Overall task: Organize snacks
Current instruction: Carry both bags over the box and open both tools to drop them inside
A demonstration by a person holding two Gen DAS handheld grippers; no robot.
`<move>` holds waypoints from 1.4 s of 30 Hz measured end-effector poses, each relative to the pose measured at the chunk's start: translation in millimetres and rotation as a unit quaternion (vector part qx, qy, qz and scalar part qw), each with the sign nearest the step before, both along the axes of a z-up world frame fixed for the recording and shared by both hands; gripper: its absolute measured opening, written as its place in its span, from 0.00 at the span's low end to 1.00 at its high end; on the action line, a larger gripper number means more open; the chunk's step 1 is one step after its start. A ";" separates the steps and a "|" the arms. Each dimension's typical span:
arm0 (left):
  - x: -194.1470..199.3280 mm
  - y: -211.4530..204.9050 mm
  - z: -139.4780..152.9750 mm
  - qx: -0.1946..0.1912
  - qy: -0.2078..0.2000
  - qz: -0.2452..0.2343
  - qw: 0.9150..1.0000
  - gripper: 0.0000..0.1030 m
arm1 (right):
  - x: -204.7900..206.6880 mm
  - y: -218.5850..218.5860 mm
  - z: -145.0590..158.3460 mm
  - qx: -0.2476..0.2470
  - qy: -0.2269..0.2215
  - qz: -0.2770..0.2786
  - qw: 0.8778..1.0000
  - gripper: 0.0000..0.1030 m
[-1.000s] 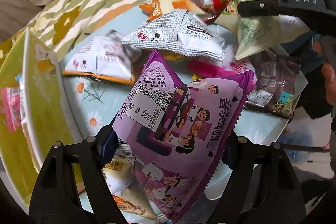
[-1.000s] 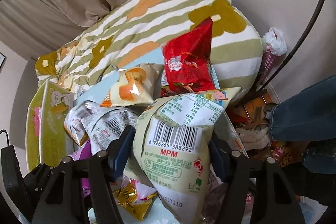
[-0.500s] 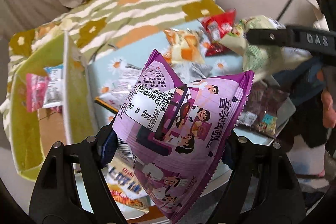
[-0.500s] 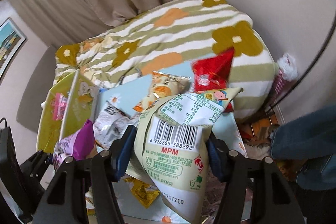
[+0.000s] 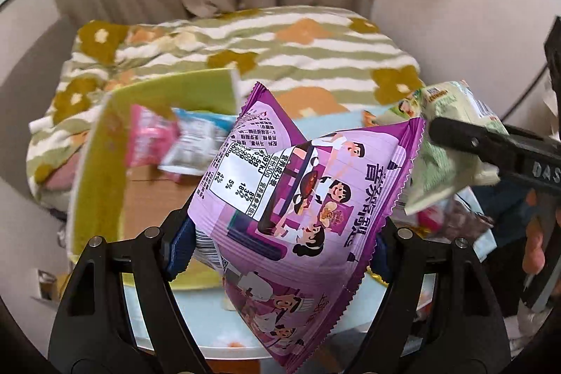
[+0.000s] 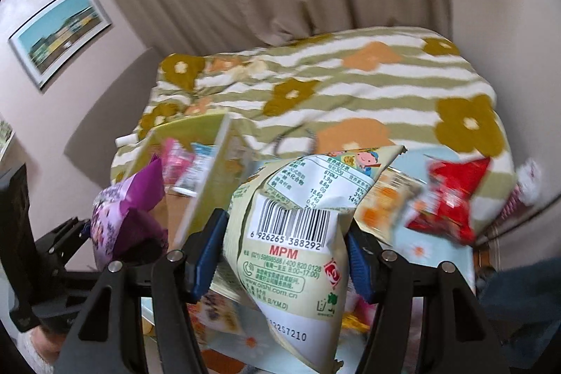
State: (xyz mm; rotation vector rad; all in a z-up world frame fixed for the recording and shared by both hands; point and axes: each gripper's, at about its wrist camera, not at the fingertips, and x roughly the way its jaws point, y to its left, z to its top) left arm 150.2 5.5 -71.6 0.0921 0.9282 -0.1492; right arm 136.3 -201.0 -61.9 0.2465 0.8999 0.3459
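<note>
My left gripper (image 5: 280, 240) is shut on a puffy purple snack bag (image 5: 298, 195), held in the air over the table's near edge. My right gripper (image 6: 285, 255) is shut on a pale green snack bag (image 6: 291, 251) with a barcode facing me. Each bag shows in the other view too: the purple snack bag (image 6: 126, 216) at the left, the pale green snack bag (image 5: 448, 160) at the right. A green cardboard box (image 5: 105, 170) stands open at the left, with a pink packet (image 5: 147, 135) and a blue-white packet (image 5: 196, 142) inside.
A round light blue table with daisies (image 6: 417, 249) carries a red bag (image 6: 448, 198), an orange bag (image 6: 382, 202) and other packets. Behind it lies a green striped flower blanket (image 5: 280, 41), then curtains. A person's fingers (image 5: 534, 247) and denim leg (image 6: 519, 283) are at the right.
Both grippers have risen with their bags and swung left toward the green box. The box's inside has come into view. The loose bags on the table have slid to the right and down.
</note>
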 end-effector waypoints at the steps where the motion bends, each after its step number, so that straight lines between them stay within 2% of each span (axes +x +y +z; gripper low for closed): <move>1: 2.9 10.7 1.7 -0.001 0.001 0.007 1.000 0.76 | 2.0 15.0 3.3 0.000 -0.004 0.007 1.000 0.57; 7: 15.5 81.0 1.9 0.006 0.006 0.041 0.999 0.76 | 15.1 80.5 6.5 0.012 -0.006 0.031 0.999 0.57; 14: 46.0 140.6 -27.0 0.019 0.038 0.048 0.998 0.77 | 31.7 148.3 0.8 0.010 0.000 0.044 0.999 0.57; 18: 57.6 152.9 -51.7 0.033 0.059 0.032 0.997 0.78 | 39.3 173.1 -7.7 0.002 0.009 0.037 0.999 0.57; 21: 63.3 157.6 -68.8 0.043 0.072 0.013 0.996 0.88 | 43.7 182.8 -15.8 0.003 0.020 0.019 1.000 0.57; 23: 62.7 155.1 -74.2 0.051 0.071 -0.001 0.996 1.00 | 45.6 187.0 -22.2 -0.001 0.029 0.008 1.000 0.57; 29: 50.0 155.1 -78.3 0.085 0.066 -0.035 0.994 1.00 | 44.9 192.6 -33.0 -0.005 0.047 -0.013 0.999 0.57; 33: 39.0 167.0 -75.3 0.066 0.070 -0.022 0.995 1.00 | 44.6 198.7 -31.7 -0.020 0.045 -0.007 0.999 0.57; 39: 25.7 189.9 -62.3 0.026 0.067 0.021 0.997 1.00 | 49.8 209.1 -28.5 -0.032 0.044 0.023 0.998 0.57; 42: 23.8 195.2 -56.3 0.025 0.063 0.040 0.997 1.00 | 54.6 216.8 -28.7 -0.040 0.033 0.050 0.997 0.58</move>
